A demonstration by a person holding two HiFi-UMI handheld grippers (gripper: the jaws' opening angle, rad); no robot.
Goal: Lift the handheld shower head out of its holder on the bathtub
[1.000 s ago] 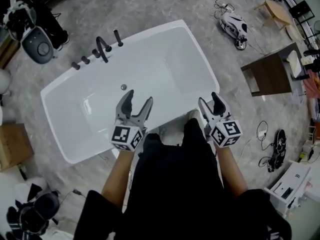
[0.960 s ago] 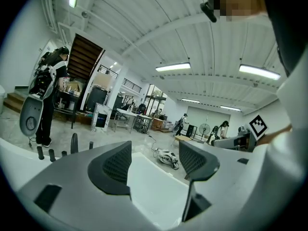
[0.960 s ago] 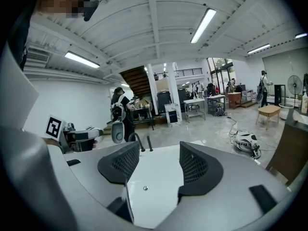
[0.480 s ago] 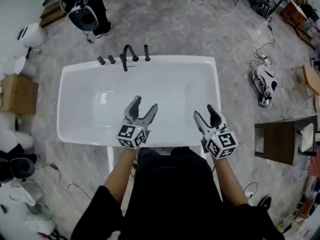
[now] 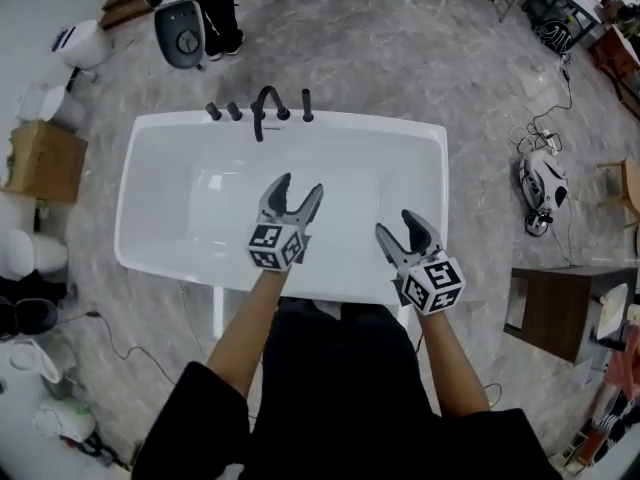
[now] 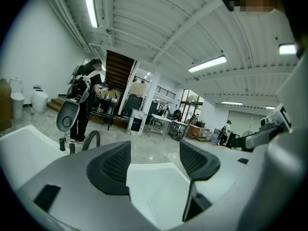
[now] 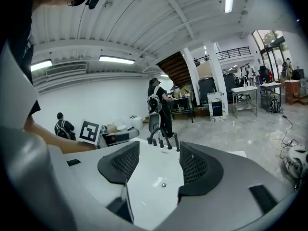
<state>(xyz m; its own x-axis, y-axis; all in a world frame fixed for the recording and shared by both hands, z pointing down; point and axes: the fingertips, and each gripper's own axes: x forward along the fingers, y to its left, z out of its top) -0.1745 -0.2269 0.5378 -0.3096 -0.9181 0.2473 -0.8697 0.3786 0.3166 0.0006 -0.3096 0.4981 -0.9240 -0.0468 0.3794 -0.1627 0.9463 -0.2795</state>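
Observation:
The white bathtub lies crosswise below me. On its far rim stand black fittings: two knobs, a curved spout and the upright handheld shower head in its holder. My left gripper hangs open over the tub's middle, short of the fittings. My right gripper is open above the near right part of the tub. The right gripper view shows the shower head beside the spout, far beyond the open right gripper. The left gripper is open, with the spout at the left.
A person in black stands with a grey machine just behind the tub. A cardboard box sits left of it. To the right are a white device, cables and a brown table. Marble floor surrounds the tub.
The head view has swung round, so the tub now lies square in front. Both grippers have moved forward over the tub and stay open.

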